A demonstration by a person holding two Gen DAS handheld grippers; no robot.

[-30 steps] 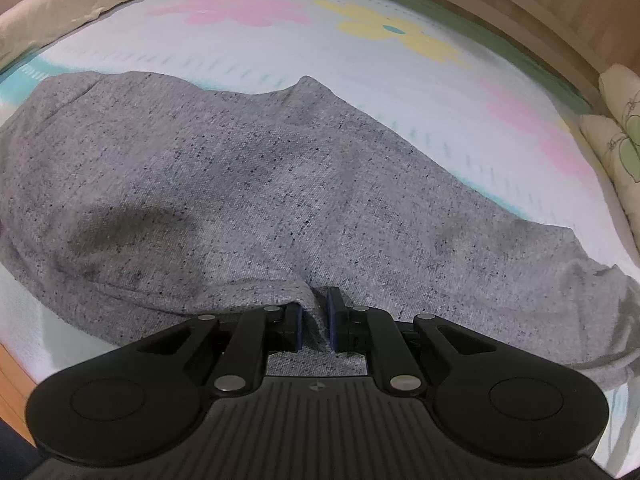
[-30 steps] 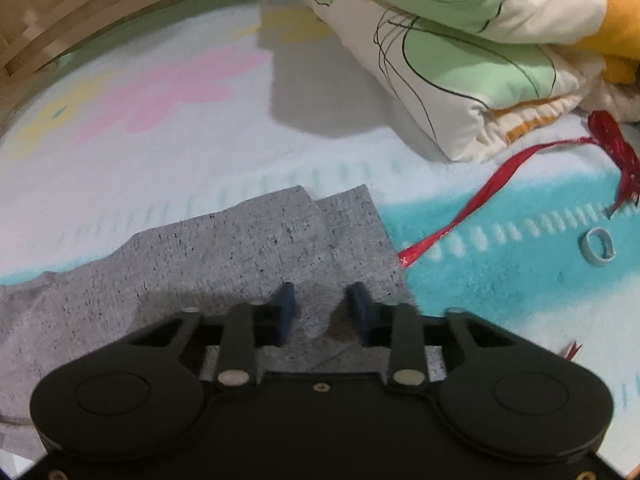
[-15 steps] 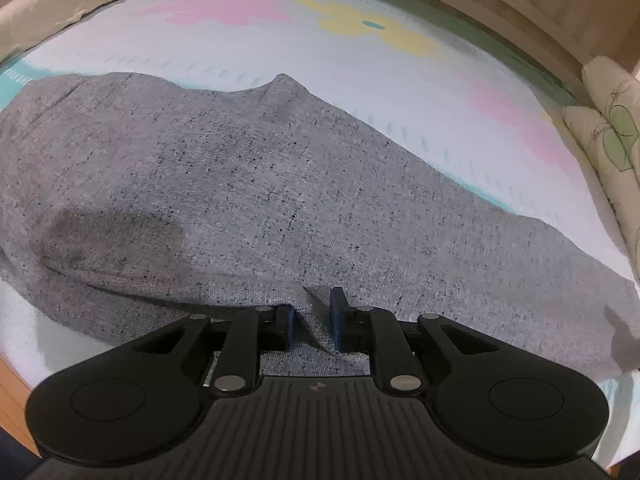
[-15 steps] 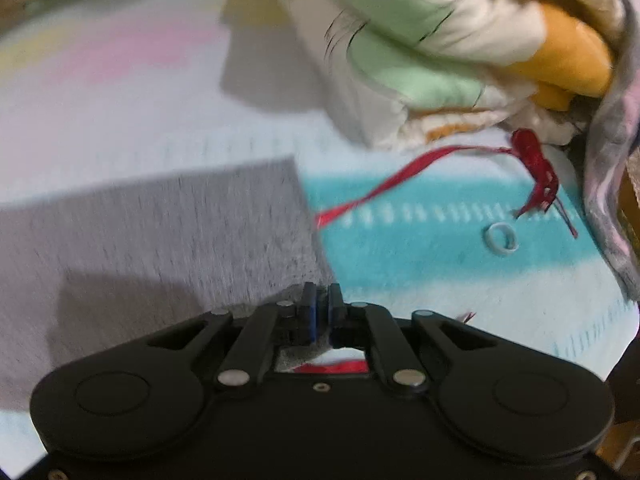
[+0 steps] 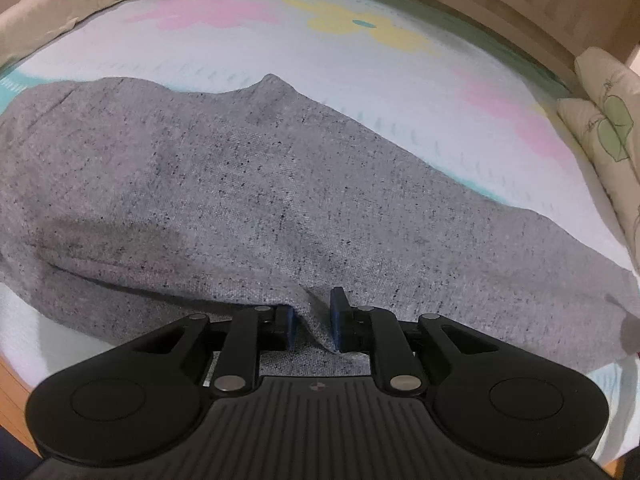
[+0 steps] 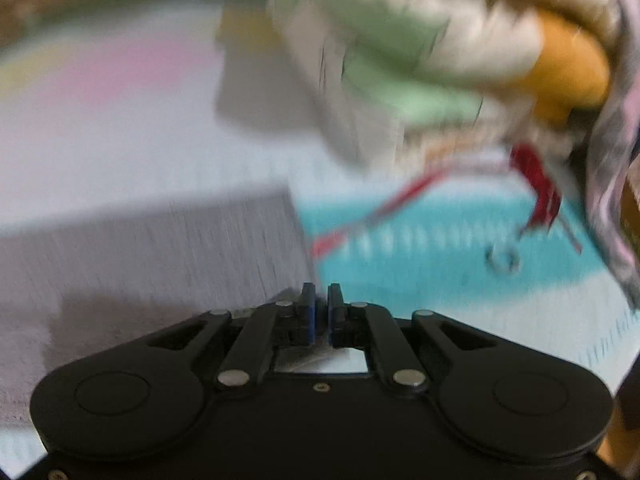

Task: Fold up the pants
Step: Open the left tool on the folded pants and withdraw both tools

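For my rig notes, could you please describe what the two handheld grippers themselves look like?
Both match: the left gripper and right gripper have matte black bodies with two round housings, angled black linkage arms with silver pivot pins, and dark blue finger pads. The left body is ribbed. No cables or sleeves are visible.

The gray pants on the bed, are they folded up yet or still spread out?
Still spread out: the gray pants lie long across the bed sheet. The left gripper pinches a ridge of cloth at the near edge.

Blurred right gripper (image 6: 319, 314), jaws nearly closed on corner of grey pants (image 6: 160, 248), red ribbon (image 6: 400, 200) ahead to the right, folded quilt (image 6: 400, 60) farther ahead, small ring (image 6: 504, 260) right
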